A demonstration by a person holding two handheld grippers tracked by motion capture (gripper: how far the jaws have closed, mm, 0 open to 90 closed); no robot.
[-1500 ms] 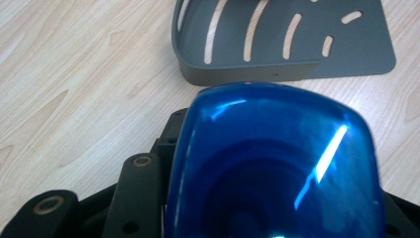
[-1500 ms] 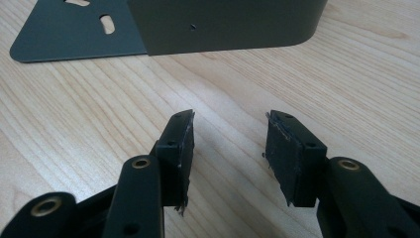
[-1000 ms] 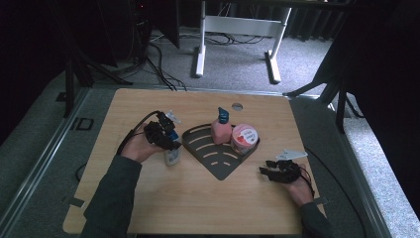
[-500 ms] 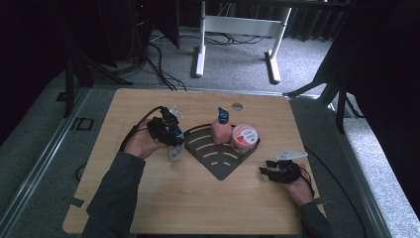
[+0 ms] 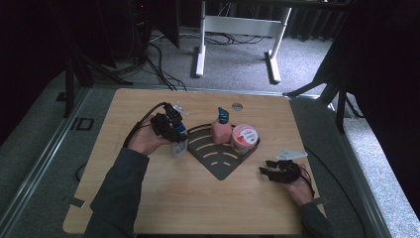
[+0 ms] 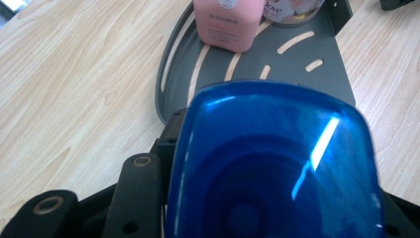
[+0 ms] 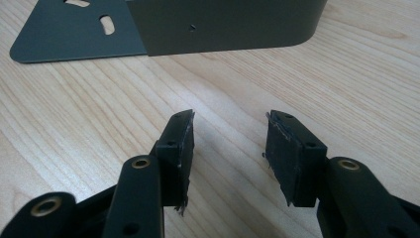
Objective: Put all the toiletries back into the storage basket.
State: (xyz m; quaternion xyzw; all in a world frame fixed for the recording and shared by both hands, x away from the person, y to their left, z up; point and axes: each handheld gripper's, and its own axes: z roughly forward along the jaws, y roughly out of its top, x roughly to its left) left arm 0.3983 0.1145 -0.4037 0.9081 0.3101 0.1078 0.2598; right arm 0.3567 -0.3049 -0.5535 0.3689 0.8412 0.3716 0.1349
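carefully, the left gripper (image 5: 174,130), its jaws gripping the blue-capped bottle (image 6: 275,163) just left of the grey corner rack (image 5: 220,158), is needing an upright, steady carry over the rack's rim, while the right gripper (image 7: 230,144) is resting with jaws apart and empty.

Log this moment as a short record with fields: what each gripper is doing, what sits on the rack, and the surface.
left gripper: shut on a blue-capped bottle, beside the rack's left edge
right gripper: open, nothing between the jaws, low over the table to the rack's right
rack: dark grey corner shelf with slots, lying flat
on rack: pink bottle and round tub, side by side
surface: wooden table
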